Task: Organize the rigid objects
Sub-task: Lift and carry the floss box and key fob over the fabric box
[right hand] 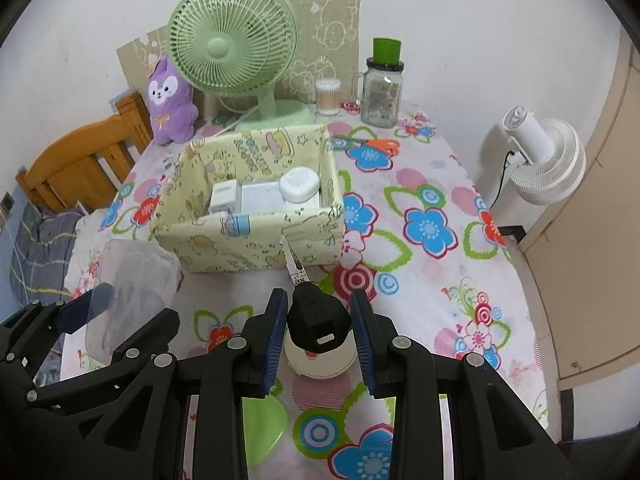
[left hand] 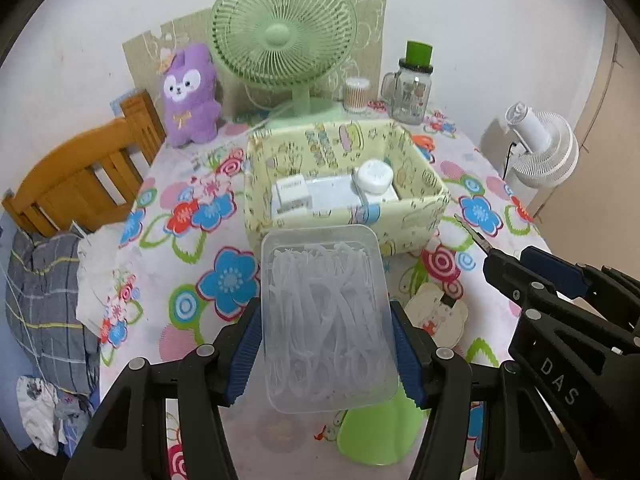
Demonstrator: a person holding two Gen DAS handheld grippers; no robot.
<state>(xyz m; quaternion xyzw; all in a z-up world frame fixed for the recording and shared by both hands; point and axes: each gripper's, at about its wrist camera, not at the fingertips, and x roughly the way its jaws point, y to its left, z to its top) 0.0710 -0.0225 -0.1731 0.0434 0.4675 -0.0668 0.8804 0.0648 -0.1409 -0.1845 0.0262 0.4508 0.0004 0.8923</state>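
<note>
left wrist view: your left gripper (left hand: 326, 344) is clamped on the clear box of floss picks (left hand: 326, 316), held above the tabletop (left hand: 180, 240) just short of the yellow storage box (left hand: 400, 220) mid-table. your right gripper (right hand: 320, 344) pinches the black-headed key (right hand: 316, 312), blade pointing at that box's front wall.

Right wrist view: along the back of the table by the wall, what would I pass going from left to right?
Purple plush → green fan → cotton swab jar → glass mug with green lid.
</note>
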